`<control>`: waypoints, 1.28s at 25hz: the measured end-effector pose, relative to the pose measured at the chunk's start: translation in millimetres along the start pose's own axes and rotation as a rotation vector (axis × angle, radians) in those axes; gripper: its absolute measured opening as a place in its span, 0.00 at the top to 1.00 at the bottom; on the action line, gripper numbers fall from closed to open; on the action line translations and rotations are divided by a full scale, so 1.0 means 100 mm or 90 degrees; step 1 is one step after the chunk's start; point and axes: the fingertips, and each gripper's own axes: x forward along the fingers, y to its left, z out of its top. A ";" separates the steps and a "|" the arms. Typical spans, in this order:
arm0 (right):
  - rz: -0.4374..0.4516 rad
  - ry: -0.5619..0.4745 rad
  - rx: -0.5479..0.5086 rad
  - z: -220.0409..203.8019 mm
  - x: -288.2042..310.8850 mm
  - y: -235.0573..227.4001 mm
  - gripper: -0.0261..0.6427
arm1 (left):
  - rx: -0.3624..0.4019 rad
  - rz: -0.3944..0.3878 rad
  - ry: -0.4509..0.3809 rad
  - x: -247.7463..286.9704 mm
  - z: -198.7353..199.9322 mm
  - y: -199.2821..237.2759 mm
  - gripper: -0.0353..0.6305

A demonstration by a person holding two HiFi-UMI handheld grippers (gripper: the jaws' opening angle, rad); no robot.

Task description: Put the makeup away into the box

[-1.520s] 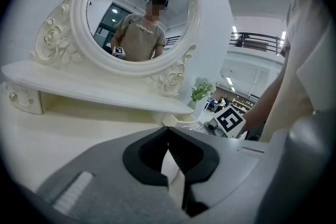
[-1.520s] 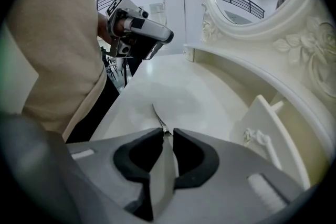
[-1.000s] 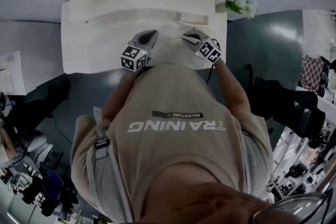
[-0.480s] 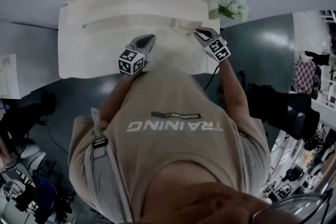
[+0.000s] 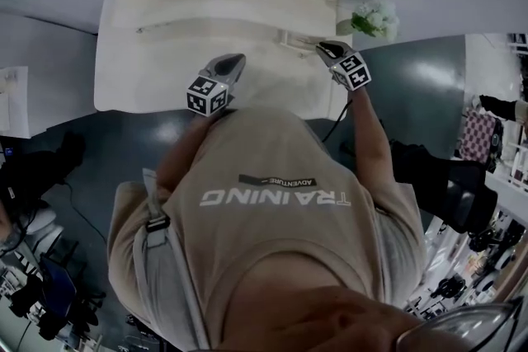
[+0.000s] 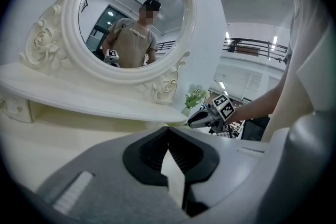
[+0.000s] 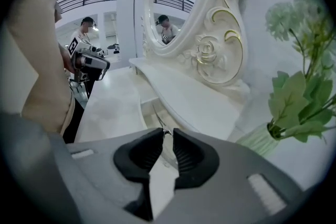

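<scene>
No makeup shows on the white vanity top (image 5: pixel 148 70). My left gripper (image 5: pixel 233 60) hovers over the middle of the top, shut, with its tips touching (image 6: pixel 168 128) and nothing between them. My right gripper (image 5: pixel 322 46) is near the table's right back corner, beside a small white drawer-like box (image 5: pixel 293 37) under the shelf. In the right gripper view its jaws (image 7: pixel 165 132) stand almost together, with a small shiny metal piece between the tips. A thin dark line runs from that piece toward the box (image 7: pixel 149 105). What the piece is I cannot tell.
An ornate white oval mirror (image 6: pixel 131 18) stands at the back on a raised shelf (image 7: pixel 194 97). A vase of pale green flowers (image 5: pixel 375 16) sits just past the table's right end, close to my right gripper. Dark floor surrounds the table.
My right gripper has moved to the right along the back of the table, toward the flowers, with its jaws unchanged. The left gripper has stayed put.
</scene>
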 end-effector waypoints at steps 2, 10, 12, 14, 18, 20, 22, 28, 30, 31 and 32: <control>0.006 0.008 0.002 -0.02 0.03 0.00 0.86 | -0.004 0.003 -0.001 -0.01 -0.01 0.01 0.94; 0.047 0.056 -0.016 0.04 0.10 0.05 0.86 | -0.011 0.008 -0.007 -0.01 -0.01 -0.01 0.94; 0.061 0.058 -0.024 0.07 0.12 0.08 0.86 | -0.011 0.009 -0.009 -0.01 -0.01 0.00 0.94; 0.072 0.056 -0.012 0.10 0.15 0.10 0.86 | -0.014 0.011 -0.012 -0.01 -0.02 0.02 0.94; 0.091 0.046 0.028 0.09 0.14 0.12 0.86 | -0.025 0.015 -0.011 -0.01 -0.05 0.03 0.94; 0.102 0.041 0.033 0.08 0.14 0.14 0.85 | -0.023 0.015 -0.012 0.00 -0.04 0.04 0.94; 0.111 0.037 0.037 0.09 0.15 0.16 0.83 | -0.022 0.015 -0.014 0.01 -0.03 0.06 0.94; 0.100 0.020 0.048 0.08 0.09 0.14 0.83 | -0.016 0.004 -0.007 0.02 -0.03 0.01 0.94; 0.083 -0.002 0.060 0.11 0.05 0.13 0.83 | -0.012 0.001 -0.003 0.02 -0.03 0.00 0.94; 0.074 -0.013 0.070 0.13 0.02 0.11 0.83 | -0.011 -0.001 -0.001 0.02 -0.03 -0.01 0.94; 0.066 -0.021 0.077 0.13 0.00 0.11 0.83 | -0.009 -0.002 0.001 0.02 -0.03 -0.02 0.94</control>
